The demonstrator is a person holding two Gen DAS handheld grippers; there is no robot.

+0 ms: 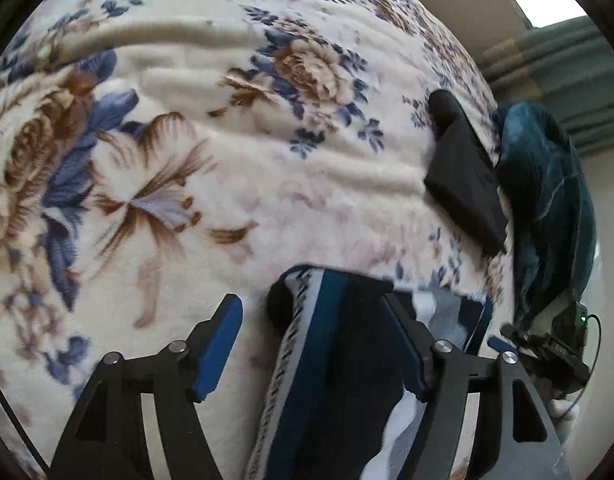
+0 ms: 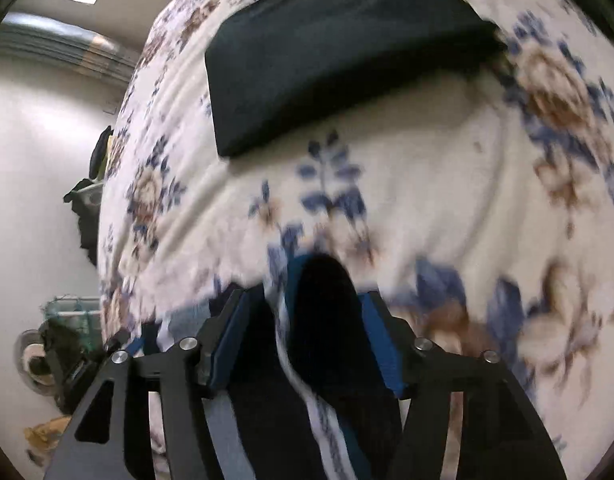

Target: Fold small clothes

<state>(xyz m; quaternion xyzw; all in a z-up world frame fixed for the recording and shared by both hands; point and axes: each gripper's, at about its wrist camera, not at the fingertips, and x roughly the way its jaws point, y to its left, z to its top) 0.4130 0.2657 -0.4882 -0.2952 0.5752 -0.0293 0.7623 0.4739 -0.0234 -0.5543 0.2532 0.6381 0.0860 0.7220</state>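
A small dark blue garment (image 1: pixel 335 360) with a white patterned band lies on the floral blanket (image 1: pixel 227 160), running between my left gripper's fingers. My left gripper (image 1: pixel 311 300) is open: its left pad stands apart from the cloth, and its right pad is beside it. In the blurred right wrist view the same garment (image 2: pixel 327 320) fills the gap of my right gripper (image 2: pixel 307 296), whose blue pads stand wide at the cloth's sides without pinching it. The lower part of the garment is hidden under both grippers.
A folded black garment (image 1: pixel 463 184) (image 2: pixel 339 52) lies farther out on the blanket (image 2: pixel 427 180). A teal cloth (image 1: pixel 547 200) hangs at the bed's right edge. Beyond the bed's left edge are a pale floor (image 2: pixel 39 140) and some clutter (image 2: pixel 59 352).
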